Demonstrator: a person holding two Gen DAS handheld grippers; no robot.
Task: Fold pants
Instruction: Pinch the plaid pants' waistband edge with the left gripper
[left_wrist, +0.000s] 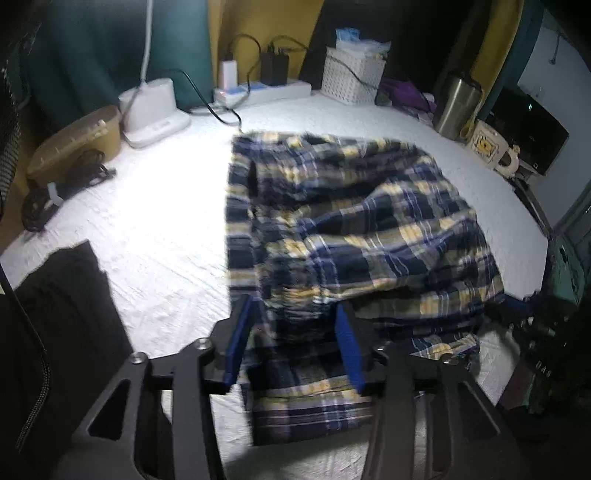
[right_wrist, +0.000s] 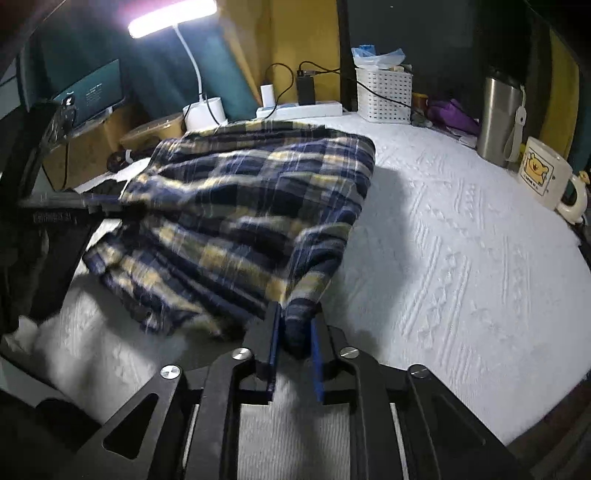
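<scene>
The blue, yellow and white plaid pants (left_wrist: 351, 206) lie bunched on the white textured cover (left_wrist: 155, 229), partly lifted toward the front. My left gripper (left_wrist: 293, 332) stands open; cloth hangs loosely between its blue pads (left_wrist: 347, 343) without being pinched. In the right wrist view the pants (right_wrist: 251, 192) rise in a fold from the left. My right gripper (right_wrist: 295, 332) is shut on a corner of the pants, and that corner is bunched tight between its pads (right_wrist: 275, 332). The left gripper's black frame (right_wrist: 55, 218) shows at the left edge, under the cloth.
Along the back stand a lamp base (left_wrist: 155, 107), a power strip with chargers (left_wrist: 258, 90), a white basket (left_wrist: 352, 75), a steel flask (right_wrist: 500, 114) and a bear mug (right_wrist: 543, 173). A round wooden box (left_wrist: 74, 144) and black cables (left_wrist: 66, 184) sit at left. A dark garment (left_wrist: 62, 295) lies front left.
</scene>
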